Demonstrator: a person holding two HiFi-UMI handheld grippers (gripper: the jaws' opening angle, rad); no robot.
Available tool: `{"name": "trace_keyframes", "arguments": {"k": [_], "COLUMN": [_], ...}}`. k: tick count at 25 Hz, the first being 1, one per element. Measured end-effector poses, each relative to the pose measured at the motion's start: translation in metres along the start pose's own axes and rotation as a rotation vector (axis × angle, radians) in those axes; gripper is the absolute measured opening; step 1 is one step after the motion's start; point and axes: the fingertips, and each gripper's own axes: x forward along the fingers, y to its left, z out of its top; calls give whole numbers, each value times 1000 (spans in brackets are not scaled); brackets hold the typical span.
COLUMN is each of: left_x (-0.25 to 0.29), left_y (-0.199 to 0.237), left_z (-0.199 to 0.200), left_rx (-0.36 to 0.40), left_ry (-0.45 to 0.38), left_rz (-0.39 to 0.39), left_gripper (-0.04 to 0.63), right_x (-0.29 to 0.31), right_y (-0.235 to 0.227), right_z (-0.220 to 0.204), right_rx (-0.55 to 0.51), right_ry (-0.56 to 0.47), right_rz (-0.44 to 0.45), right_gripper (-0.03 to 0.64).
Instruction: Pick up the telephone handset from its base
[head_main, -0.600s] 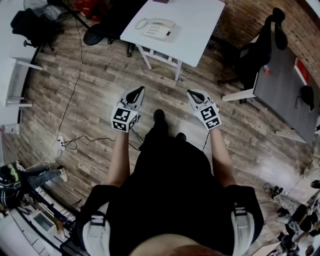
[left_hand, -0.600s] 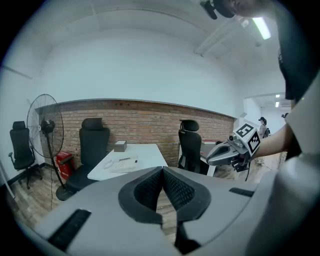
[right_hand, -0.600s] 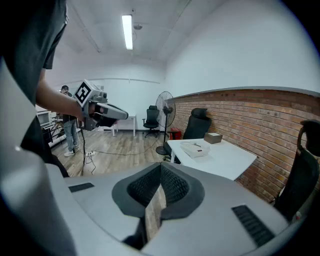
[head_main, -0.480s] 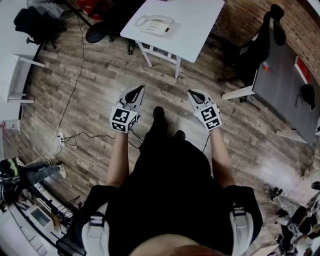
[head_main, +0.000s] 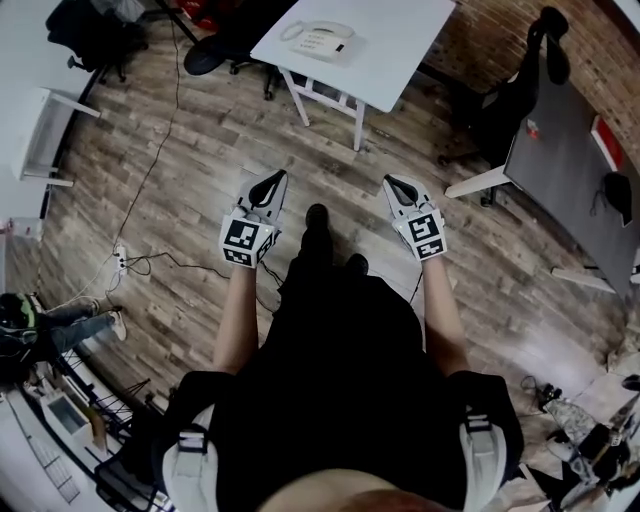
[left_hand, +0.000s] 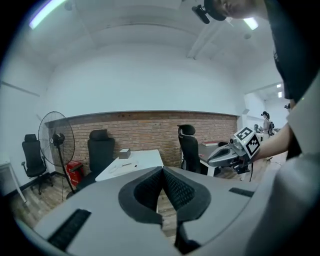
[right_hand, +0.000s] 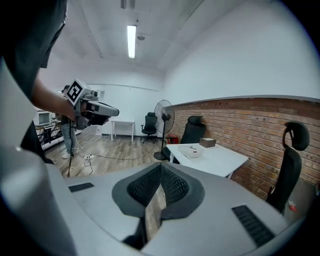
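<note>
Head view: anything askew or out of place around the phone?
Nothing stands out. The phone sits flat on the white table, and the handset appears cradled on its base. The only clutter is a power strip lying on the floor.

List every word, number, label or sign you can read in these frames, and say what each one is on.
No legible text anywhere.
Telephone on the white table: keys and any label too small to read.
Cube on the left gripper and cube on the right gripper: black-and-white square patterns only, no letters.
Red item on the grey desk: too small to read.
</note>
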Motion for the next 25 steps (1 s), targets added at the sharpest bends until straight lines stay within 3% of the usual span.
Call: {"name": "trace_keyframes", "arguments": {"k": [7,16,22,25], "left_x": [3,40,66,77], "left_y": [19,69,95,104], "left_z": [-1,11,32,35], "left_rx": [-4,4,-15,-14], "left_ry": [-11,-38,-128,-129], "left_rz": [-15,-43,-93,-108], "left_gripper": [20,20,25,86], "right_x": [7,53,78,86], "right_y": [1,-31,-48,-54], "right_z": [13,26,33,32], "right_rx": [8,15,25,35], "right_ry": [-33,-26,-10,1], "right_rz": [1,-21,-39,-50], "right_gripper": [0,-2,0,0]}}
